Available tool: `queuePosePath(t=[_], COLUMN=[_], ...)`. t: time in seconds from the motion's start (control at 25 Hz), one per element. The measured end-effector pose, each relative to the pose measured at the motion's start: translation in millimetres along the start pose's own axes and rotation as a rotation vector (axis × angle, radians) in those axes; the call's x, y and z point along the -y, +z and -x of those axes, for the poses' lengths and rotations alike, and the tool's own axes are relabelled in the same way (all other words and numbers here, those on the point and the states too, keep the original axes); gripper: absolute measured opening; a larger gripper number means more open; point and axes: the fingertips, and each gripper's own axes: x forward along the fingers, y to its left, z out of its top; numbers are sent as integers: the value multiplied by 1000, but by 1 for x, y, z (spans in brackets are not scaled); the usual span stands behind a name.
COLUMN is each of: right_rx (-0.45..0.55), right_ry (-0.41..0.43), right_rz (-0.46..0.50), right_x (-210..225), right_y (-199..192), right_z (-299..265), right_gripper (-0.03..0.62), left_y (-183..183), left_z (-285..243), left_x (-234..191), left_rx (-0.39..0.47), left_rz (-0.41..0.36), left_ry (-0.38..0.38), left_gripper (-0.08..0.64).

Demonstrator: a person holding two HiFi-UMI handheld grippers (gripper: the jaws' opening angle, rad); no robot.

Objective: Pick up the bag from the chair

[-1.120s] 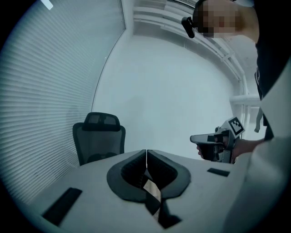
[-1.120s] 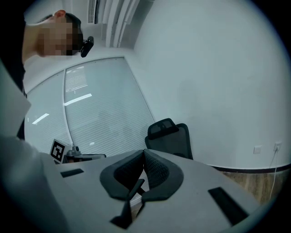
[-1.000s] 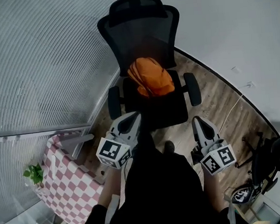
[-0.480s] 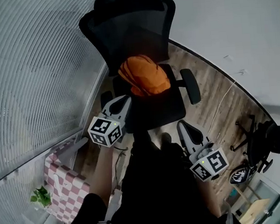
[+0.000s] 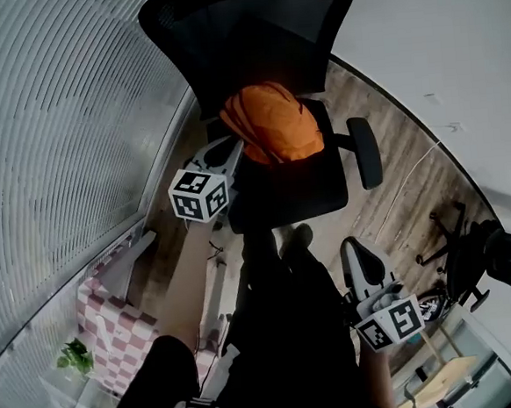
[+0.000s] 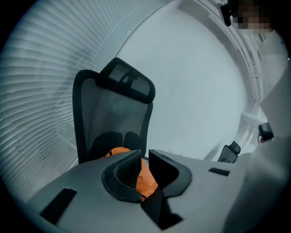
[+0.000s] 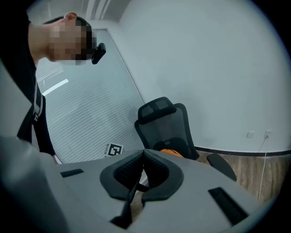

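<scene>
An orange bag (image 5: pixel 271 123) lies on the seat of a black mesh office chair (image 5: pixel 300 193), up against the backrest. My left gripper (image 5: pixel 227 148) reaches in at the seat's left edge, close beside the bag. In the left gripper view its jaws stand a little apart (image 6: pixel 143 157), and the bag (image 6: pixel 146 179) shows through the gap, not gripped. My right gripper (image 5: pixel 351 246) hangs back by my right leg, well short of the chair. Its jaws meet, empty (image 7: pixel 143 154). The right gripper view shows the chair (image 7: pixel 163 123) and a bit of the bag (image 7: pixel 169 153) farther off.
A ribbed glass wall (image 5: pixel 64 126) runs along the chair's left, a white wall (image 5: pixel 454 42) behind it. A second dark chair (image 5: pixel 498 263) stands at the right on the wood floor. A pink checkered surface (image 5: pixel 116 328) and a small plant (image 5: pixel 74 356) sit lower left.
I have come closer to the chair. The left gripper has moved forward to the bag's left side. The right gripper has dropped back toward my right leg.
</scene>
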Motion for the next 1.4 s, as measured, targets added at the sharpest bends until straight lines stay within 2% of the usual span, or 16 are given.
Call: queuePosePath(t=[0.12, 0.2, 0.68, 0.96, 1.24, 1.4], right_rx=[-29, -48, -151, -153, -149, -144], right_ry=[-17, -30, -60, -96, -109, -113], right_rz=[-11, -24, -101, -135, -155, -160], right_x=[6, 10, 23, 30, 29, 30], right_y=[-7, -14, -50, -57, -61, -59], right_z=[-10, -16, -44, -49, -55, -57], right_gripper=[18, 19, 18, 18, 18, 18], left_y=[-10, -16, -55, -72, -81, -85], left_z=[-26, -43, -118, -155, -173, -174], left_x=[-24, -38, -118, -151, -162, -159], left_rx=[-8, -14, -55, -108, -127, -151], left_rz=[43, 67, 235, 272, 321, 312], left_ry=[11, 12, 99, 134, 110, 108], left_gripper=[43, 109, 186, 275, 278, 246])
